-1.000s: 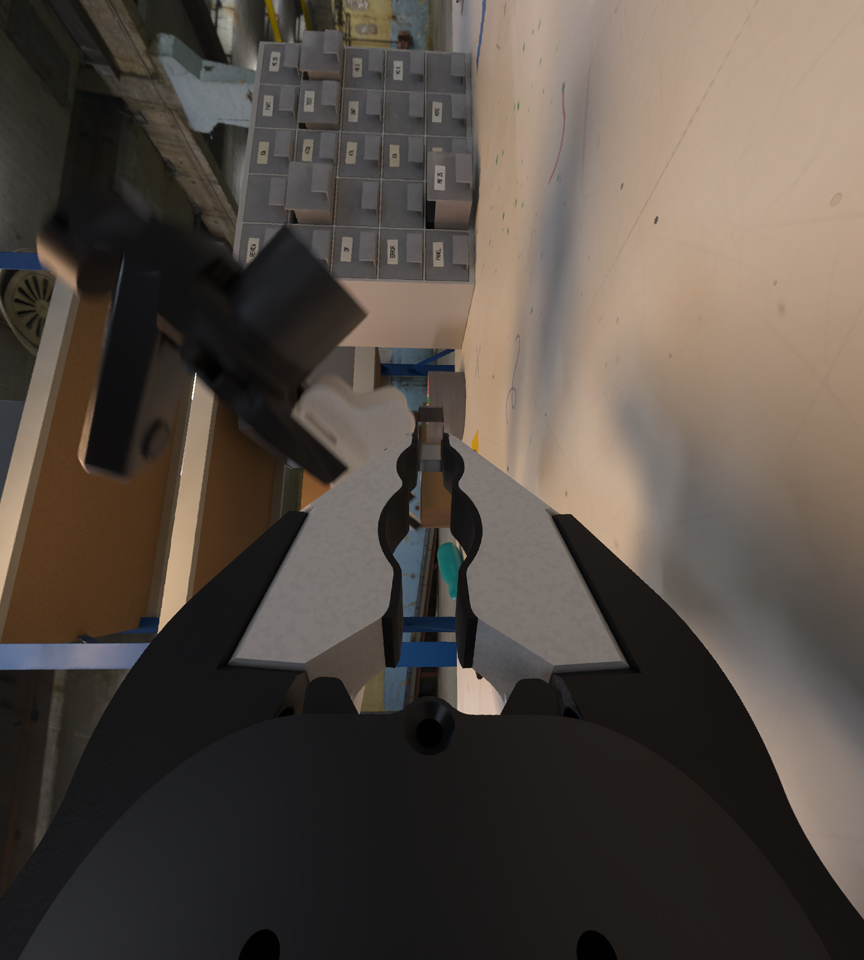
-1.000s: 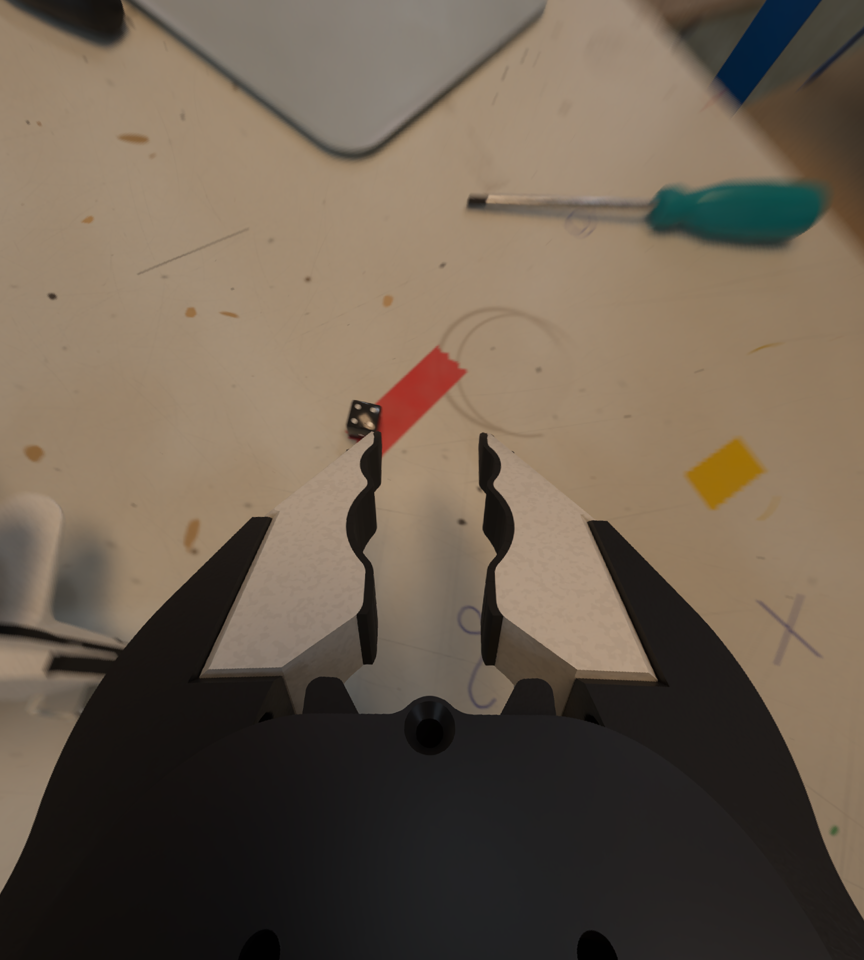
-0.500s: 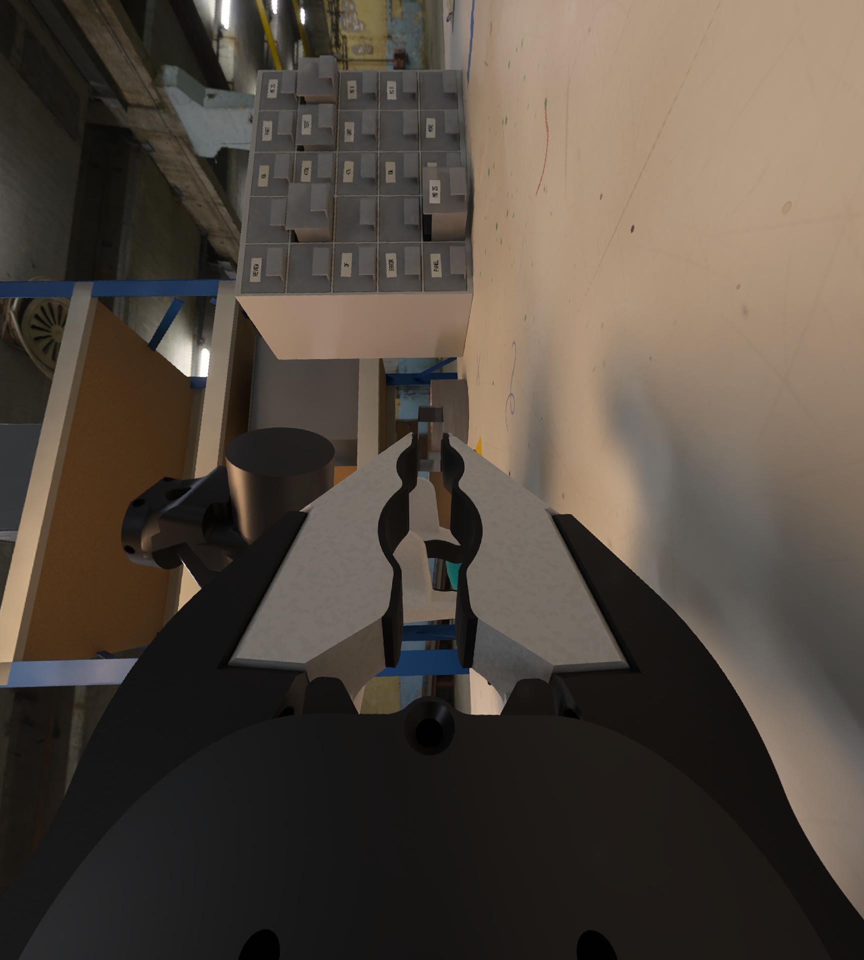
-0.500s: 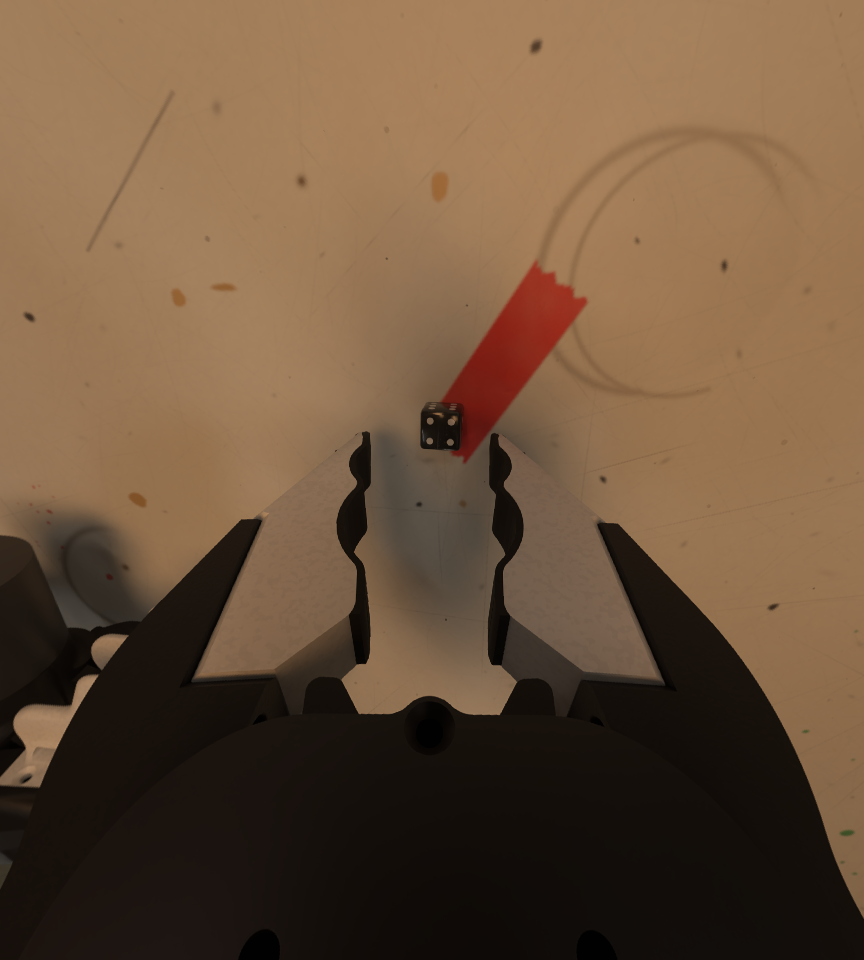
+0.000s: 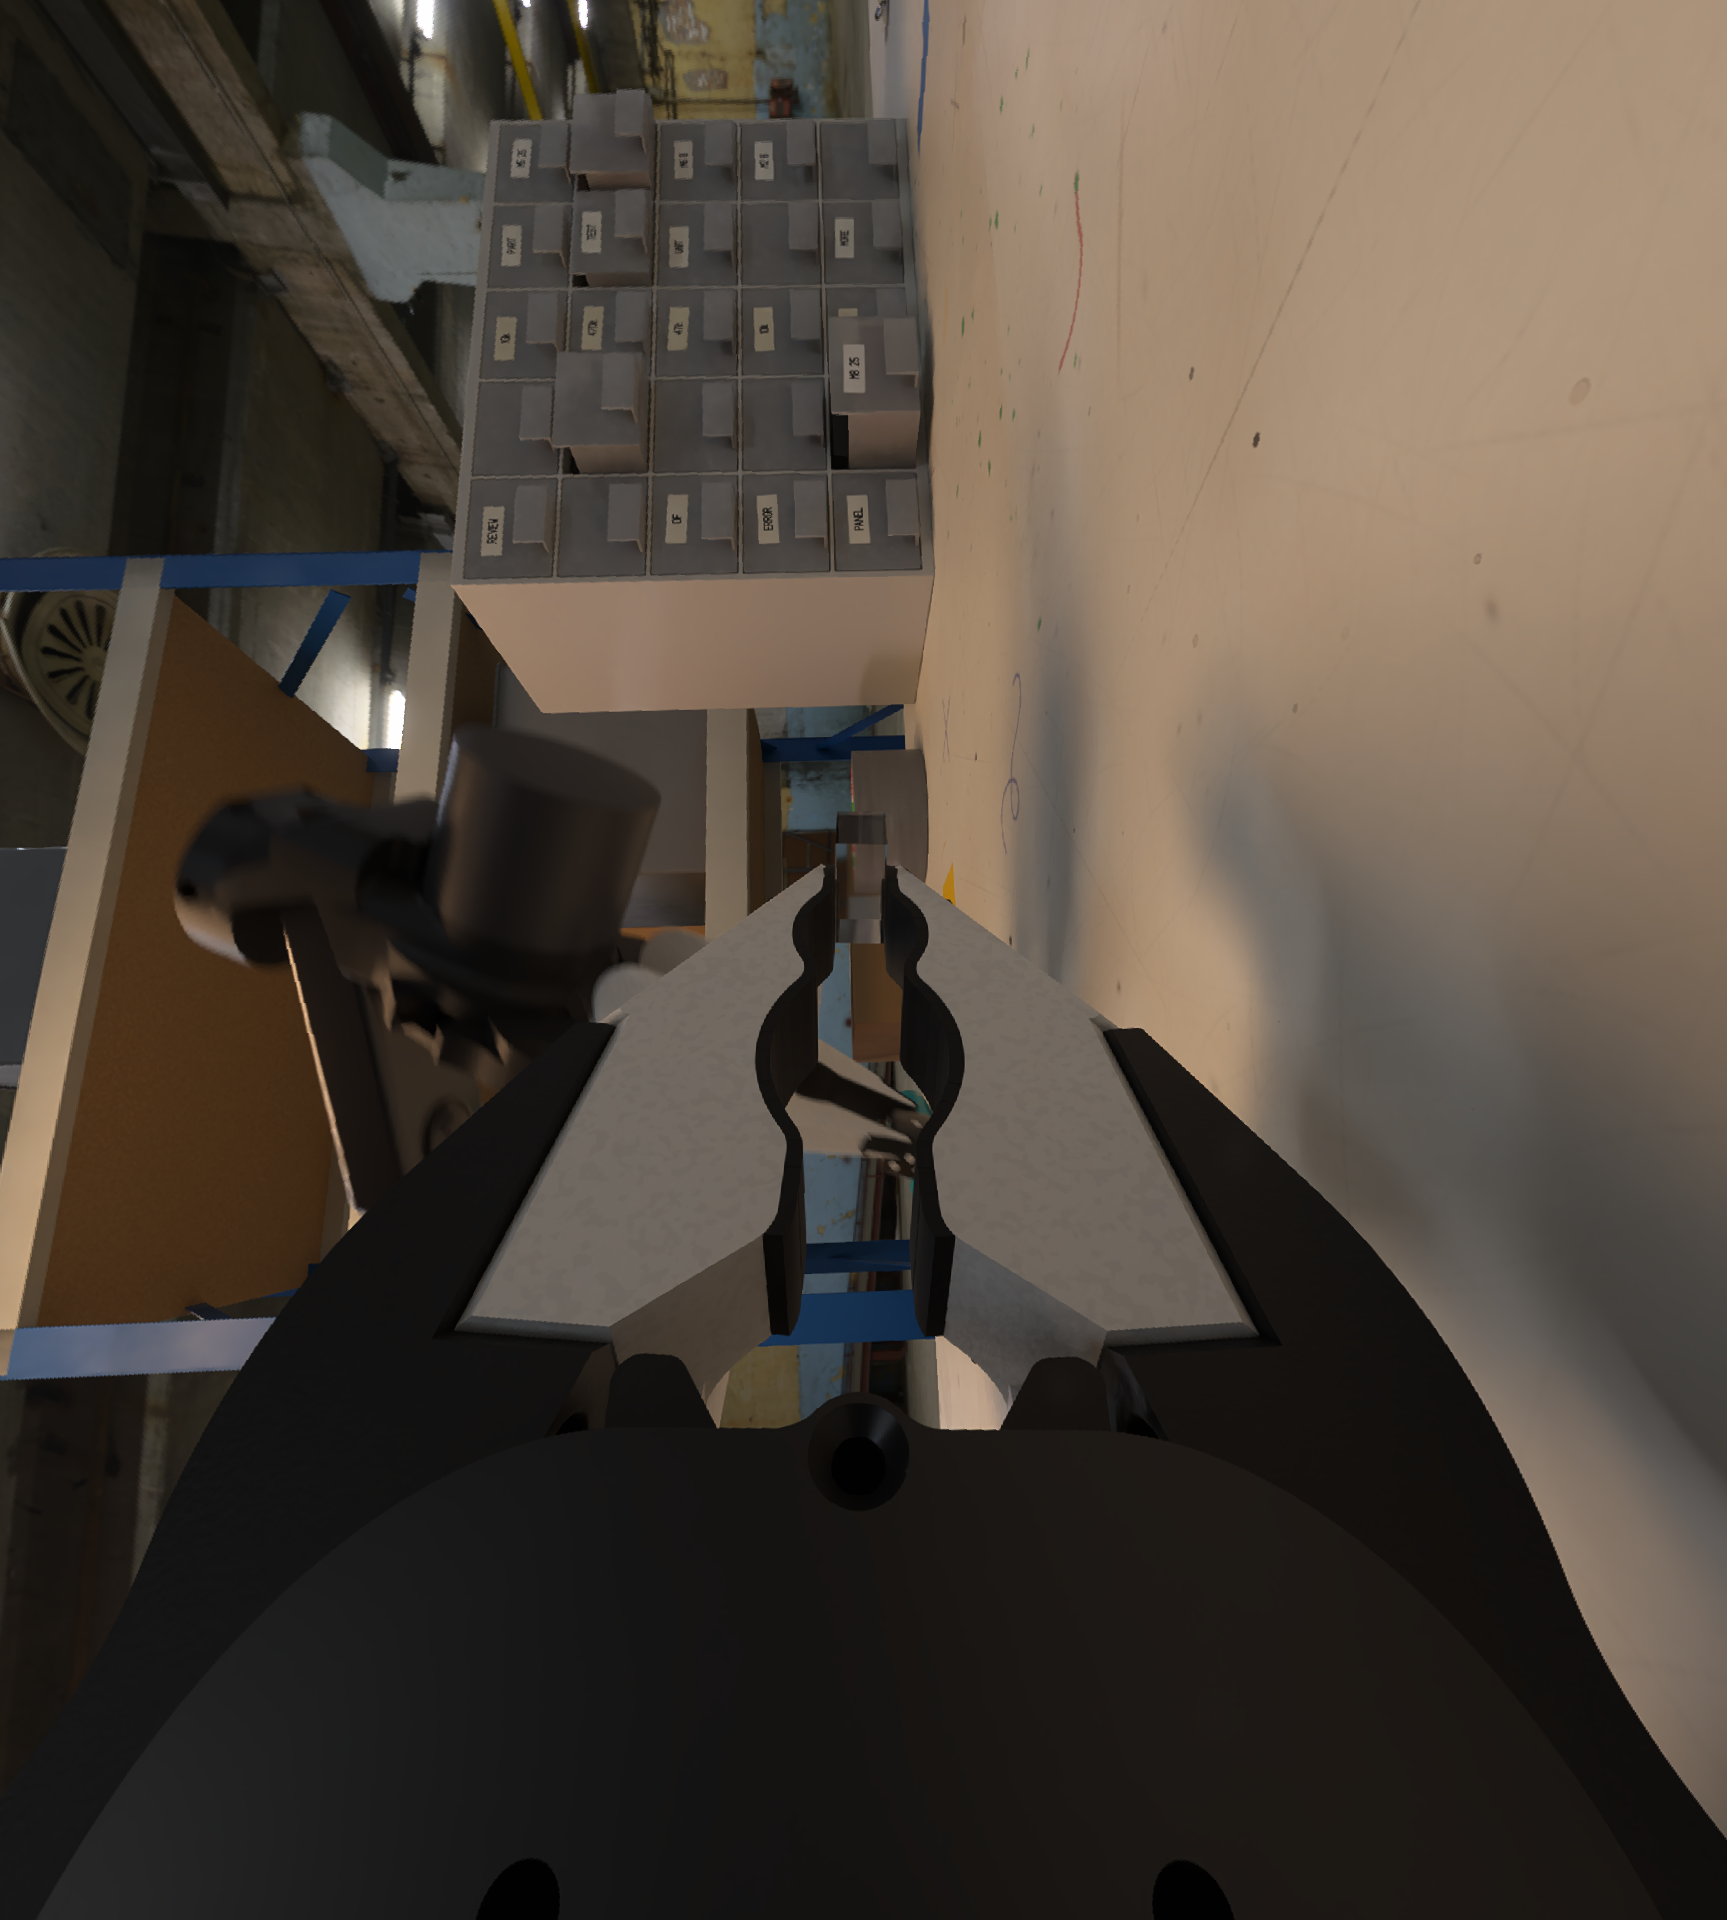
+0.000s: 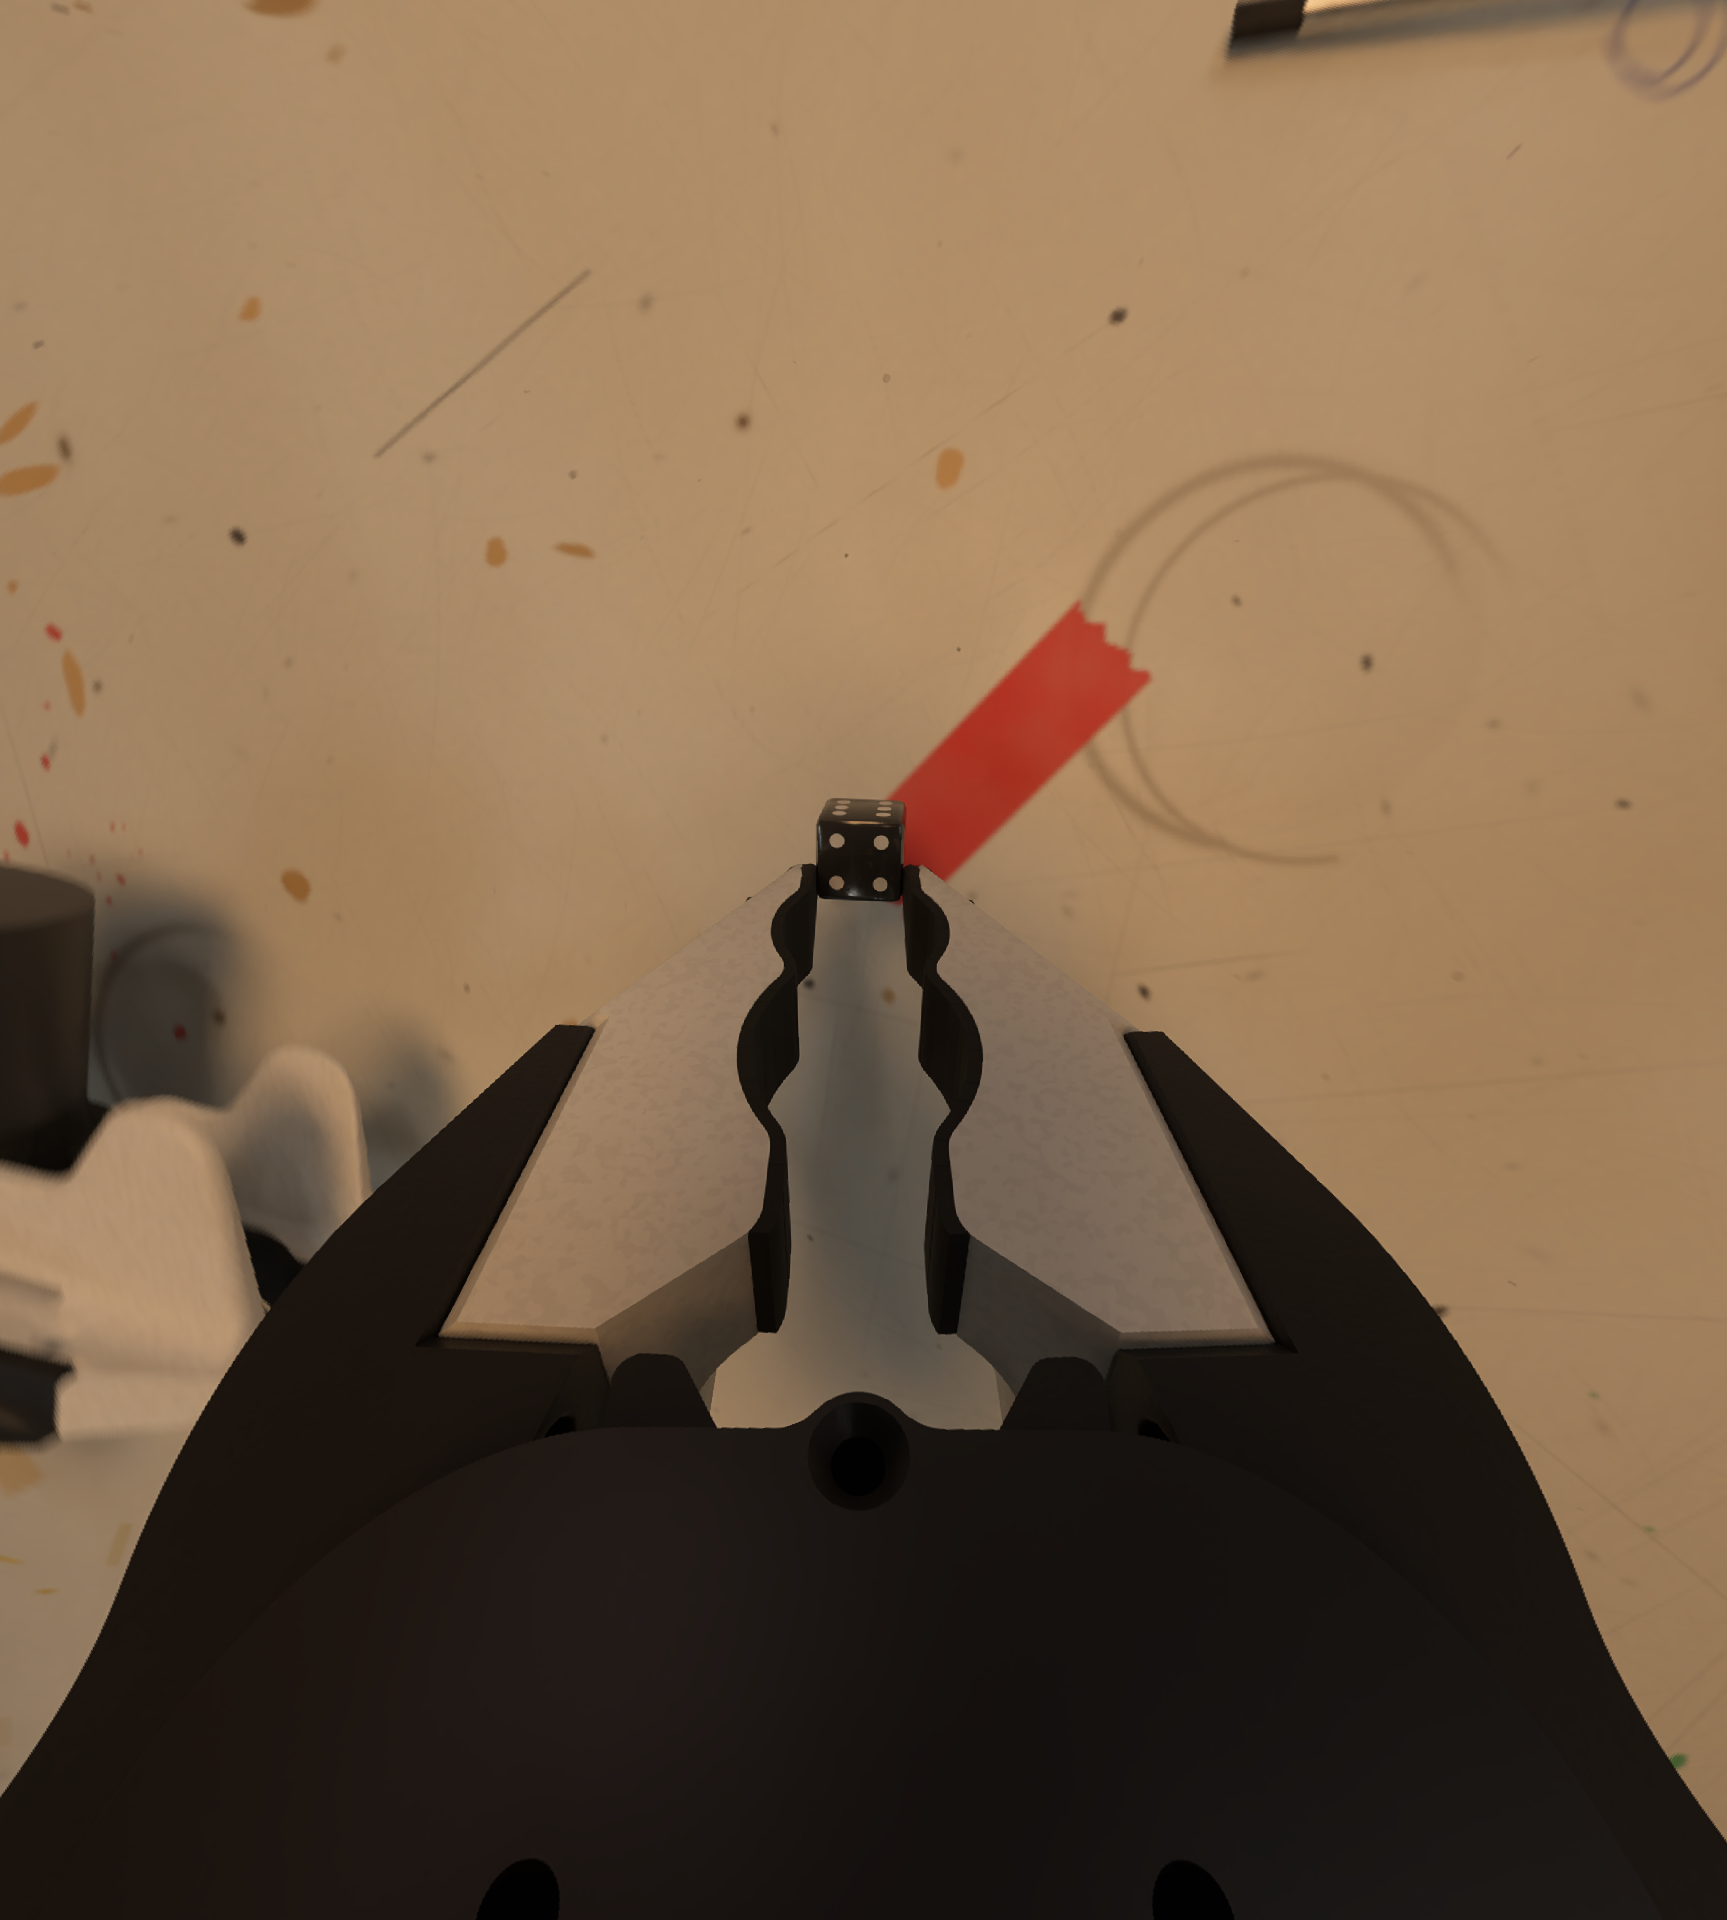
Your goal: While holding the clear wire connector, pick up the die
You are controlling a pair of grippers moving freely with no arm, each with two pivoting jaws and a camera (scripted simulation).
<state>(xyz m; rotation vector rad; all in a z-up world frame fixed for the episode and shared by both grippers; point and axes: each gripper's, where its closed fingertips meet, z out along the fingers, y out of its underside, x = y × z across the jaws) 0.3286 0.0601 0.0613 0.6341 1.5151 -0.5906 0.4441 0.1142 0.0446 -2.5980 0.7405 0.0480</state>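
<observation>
Closing on the die (image 6: 859, 850), the right gripper (image 6: 859, 891) now has its fingertips pressed against the cube's two sides. Half a second ago the black die sat clear ahead of wide-set fingers; a second ago it lay off to their left. The jaws have narrowed to the die's width, so the grasp looks made — only the lift is left, judging by the die apparently resting yet on the table (image 6: 423, 208), just beside the red tape (image 6: 1015, 738).

The left gripper (image 5: 859, 883) is pinched narrow on the clear wire connector (image 5: 861, 883), held at the fingertips as in both earlier pictures, so the hold condition looks kept.

From the right wrist view come the die, the tape, a ring mark (image 6: 1295, 665) and the left gripper's pale fingers (image 6: 142, 1226) at the lower left edge. The left wrist view shows none of the die — it looks sideways along the table to a drawer cabinet (image 5: 693, 353) and catches the right gripper's dark body (image 5: 485, 894), blurred, where the die itself is hidden.
</observation>
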